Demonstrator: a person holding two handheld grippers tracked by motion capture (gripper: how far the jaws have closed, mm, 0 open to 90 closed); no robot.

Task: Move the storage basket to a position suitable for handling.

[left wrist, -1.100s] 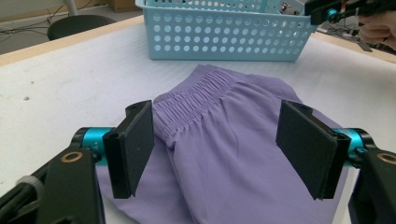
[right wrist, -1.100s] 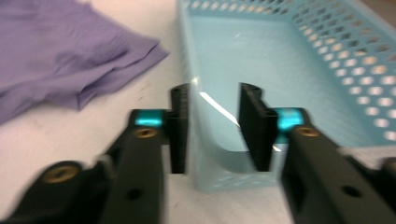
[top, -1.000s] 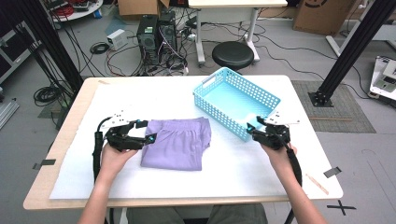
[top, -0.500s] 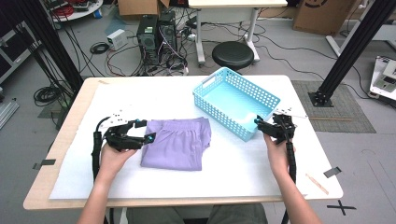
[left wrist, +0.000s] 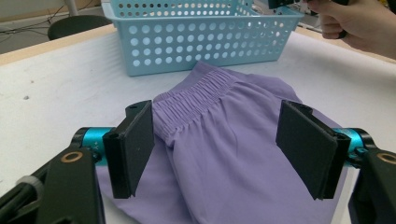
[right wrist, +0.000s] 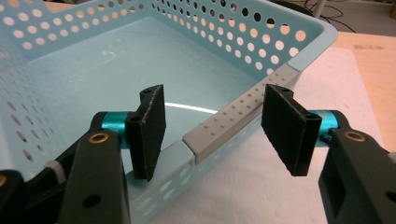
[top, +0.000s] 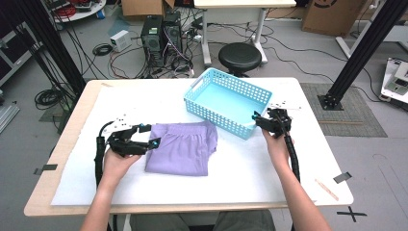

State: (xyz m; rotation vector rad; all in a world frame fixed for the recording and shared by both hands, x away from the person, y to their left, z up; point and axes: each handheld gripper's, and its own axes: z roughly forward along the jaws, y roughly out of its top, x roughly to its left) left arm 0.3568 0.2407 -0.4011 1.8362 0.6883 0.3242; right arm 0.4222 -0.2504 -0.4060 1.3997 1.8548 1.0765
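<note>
Left gripper (left wrist: 217, 149), jaws apart, straddles folded purple shorts (top: 183, 149). Right gripper (right wrist: 212, 133), jaws apart, straddles blue basket (top: 226, 102) near rim.

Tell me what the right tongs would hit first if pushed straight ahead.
Probably the basket's near rim: in the right gripper view the right tongs stand open with one jaw on either side of it. Beyond it lies the basket's bare floor.
</note>
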